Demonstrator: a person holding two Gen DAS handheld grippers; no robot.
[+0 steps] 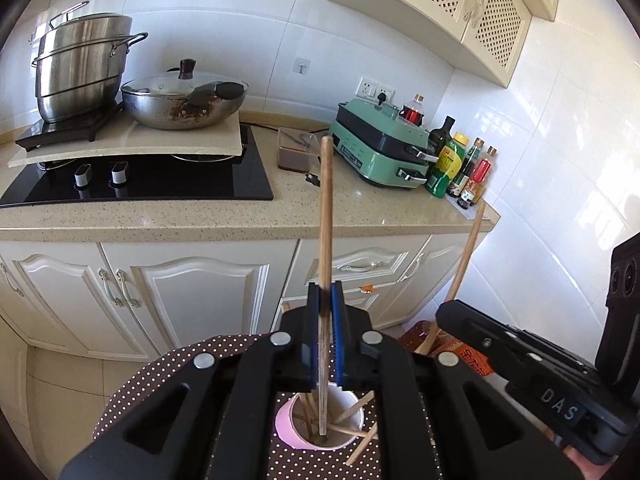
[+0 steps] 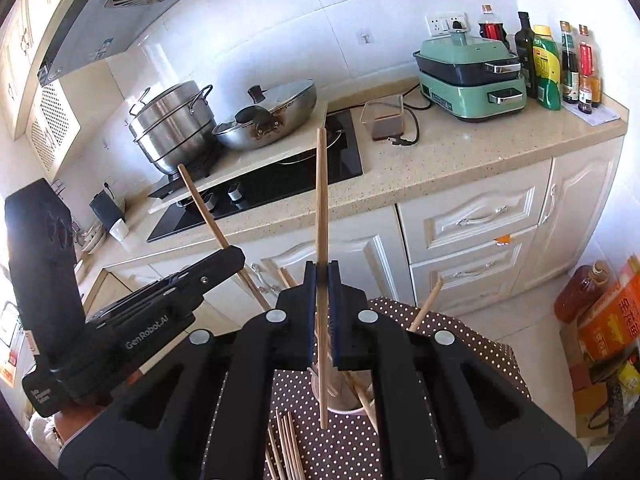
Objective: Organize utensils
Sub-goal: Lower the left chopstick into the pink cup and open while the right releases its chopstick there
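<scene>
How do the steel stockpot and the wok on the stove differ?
The stockpot is tall, stacked in tiers and clean; the wok is low, wide and stained brown. The stockpot has wire loop handles and sits on a black base; the wok has a glass lid with a dark knob. Both are steel.

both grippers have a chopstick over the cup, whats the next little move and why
Probably lower the left hand-held gripper a little, then open it. Its chopstick stands nearly upright with the lower tip already inside the cup, so it should drop in beside the others. The right hand-held gripper holds its chopstick at the cup's near rim.
</scene>
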